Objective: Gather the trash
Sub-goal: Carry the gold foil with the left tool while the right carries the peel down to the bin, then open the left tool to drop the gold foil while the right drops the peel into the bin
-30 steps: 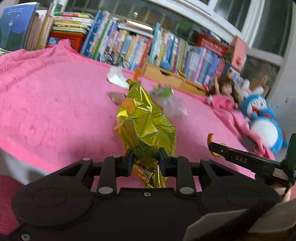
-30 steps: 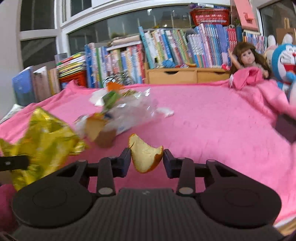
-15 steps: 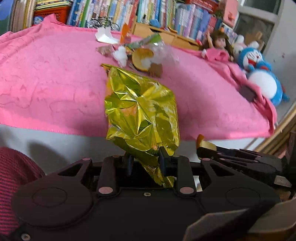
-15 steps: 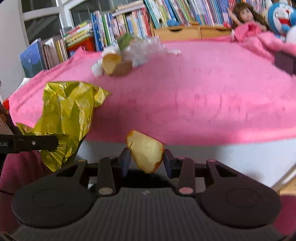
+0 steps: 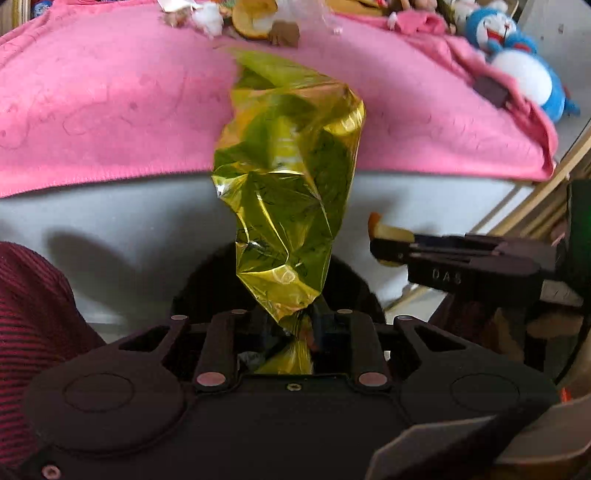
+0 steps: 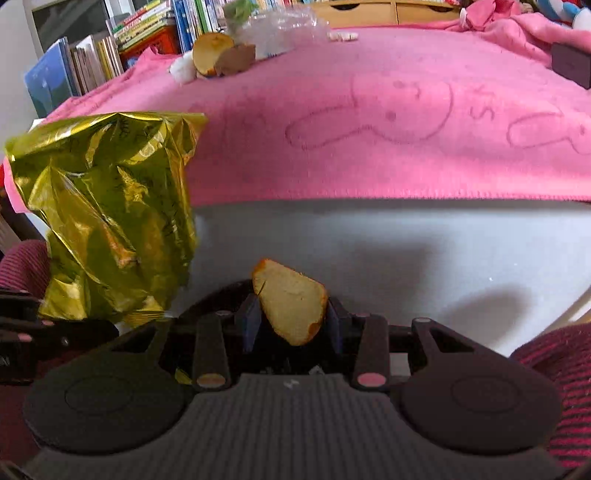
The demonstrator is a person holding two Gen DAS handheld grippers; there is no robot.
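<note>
The left gripper (image 5: 291, 325), jaws just tightened, clamps the gold foil wrapper (image 5: 286, 192) (its bulk rises above them), while the right gripper (image 6: 291, 321) grips an orange peel (image 6: 290, 304) off the pink blanket's (image 6: 369, 147) near edge.

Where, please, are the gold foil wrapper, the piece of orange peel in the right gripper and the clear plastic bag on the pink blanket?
gold foil wrapper (image 5: 284, 184): left wrist view, crinkled middle.
orange peel (image 6: 290, 304): right wrist view, pale inner face.
clear plastic bag (image 6: 284, 27): right wrist view, crumpled front.
</note>
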